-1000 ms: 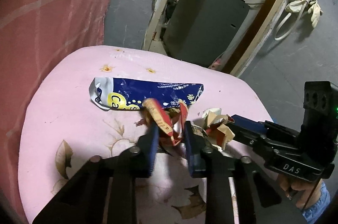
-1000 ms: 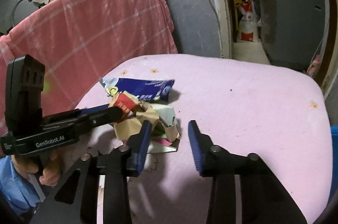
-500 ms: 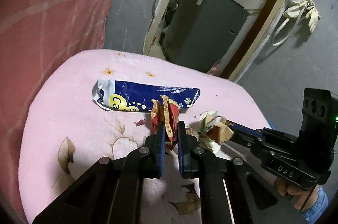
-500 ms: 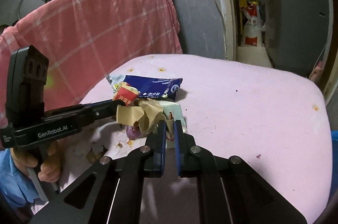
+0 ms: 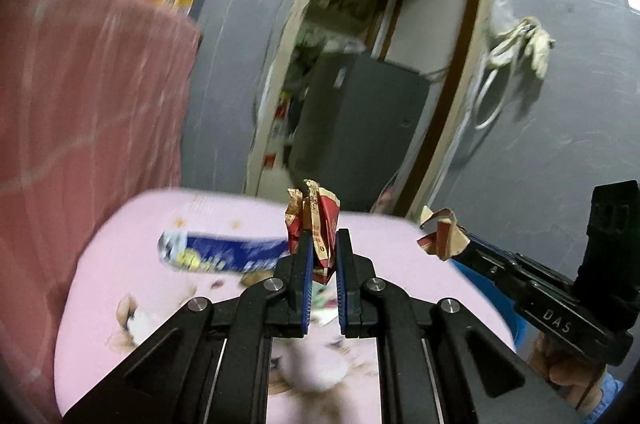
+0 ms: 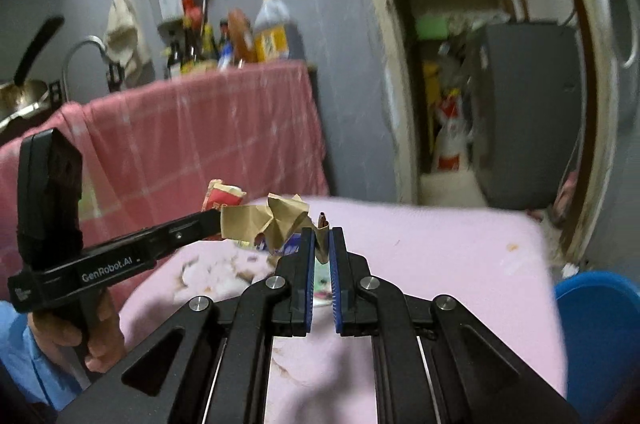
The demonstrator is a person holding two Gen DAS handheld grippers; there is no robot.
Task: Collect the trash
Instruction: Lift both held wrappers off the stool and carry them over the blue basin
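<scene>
The left tongs (image 5: pixel 322 244) pinch a red wrapper (image 5: pixel 316 220), the right tongs (image 6: pixel 320 244) a tan wrapper (image 6: pixel 276 220), both lifted above the pink table (image 5: pixel 128 264); a blue packet (image 5: pixel 224 256) lies at 10 o'clock, a doorway (image 5: pixel 380 64) beyond.

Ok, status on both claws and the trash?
Left claw shut on red wrapper. Right claw shut on brown paper. Blue packet on the pink cushion. Nothing in the way.

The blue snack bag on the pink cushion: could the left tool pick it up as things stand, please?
Probably not yet. The left tool is shut on a red wrapper, raised above the blue snack bag. Nothing blocks the bag, but the tool must drop its load first.
</scene>
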